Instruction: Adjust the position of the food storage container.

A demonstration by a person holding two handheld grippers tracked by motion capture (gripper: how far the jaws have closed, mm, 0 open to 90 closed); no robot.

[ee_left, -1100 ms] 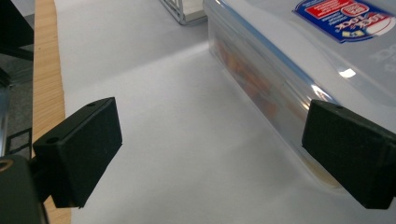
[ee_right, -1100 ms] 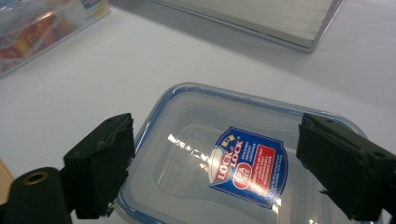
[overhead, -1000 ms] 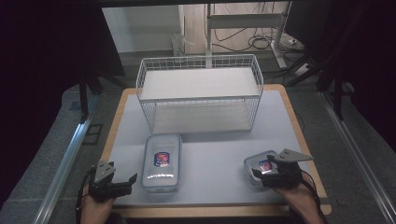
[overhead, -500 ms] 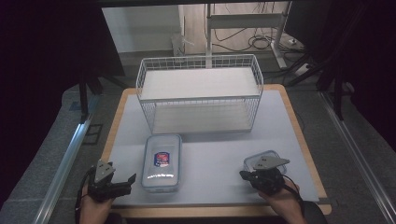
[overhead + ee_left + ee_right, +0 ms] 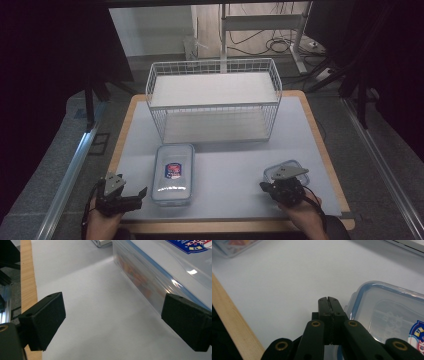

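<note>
Below, at the near right of the table (image 5: 300,130), my right gripper (image 5: 328,300) shows its two black jaws pressed flat together with nothing between them; they have just been closing. The small box (image 5: 387,312), clear with a blue-edged lid, lies just beside those closed jaws in the right gripper view, its rounded corner next to the fingertips; I cannot tell whether they touch it. In the high view the right gripper (image 5: 285,186) sits over the near edge of the small box (image 5: 300,170), with my hand (image 5: 305,215) behind it.

At the near left, my left gripper (image 5: 113,320) stands wide open on the bare white surface. The large box (image 5: 160,267), a clear lidded container with a printed label, lies ahead and to one side; one finger (image 5: 186,322) is just beside its long wall, while the other finger is well apart from it. In the high view the left gripper (image 5: 131,196) points toward the large box (image 5: 173,172), which lies lengthwise in front of the wire basket (image 5: 212,100).
</note>
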